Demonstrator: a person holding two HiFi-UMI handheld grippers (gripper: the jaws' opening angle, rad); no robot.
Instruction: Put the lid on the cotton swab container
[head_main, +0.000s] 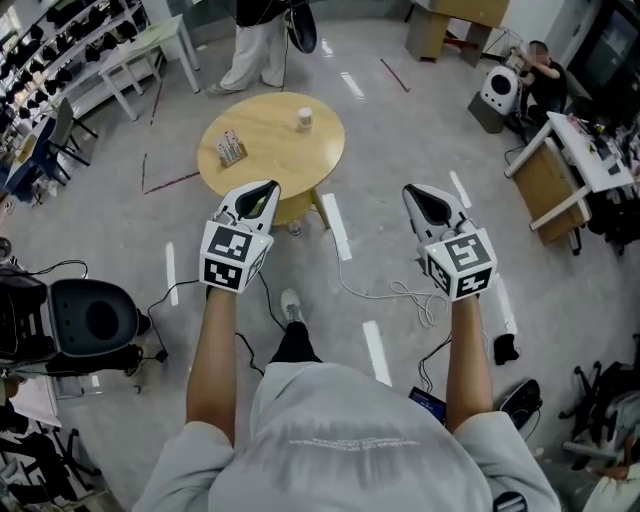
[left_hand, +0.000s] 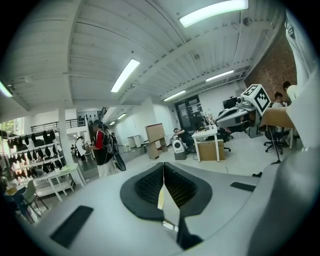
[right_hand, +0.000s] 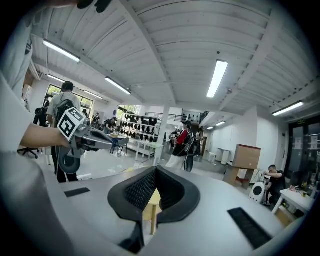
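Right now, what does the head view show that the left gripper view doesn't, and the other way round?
Only the head view: the top of the round wooden table, with a small container and a small patterned item lying apart on it.

Only the left gripper view: the left tool close up, jaws together with nothing between them, and the ceiling lights.

Both: the right tool, the standing person in white trousers, and the white device on the floor.
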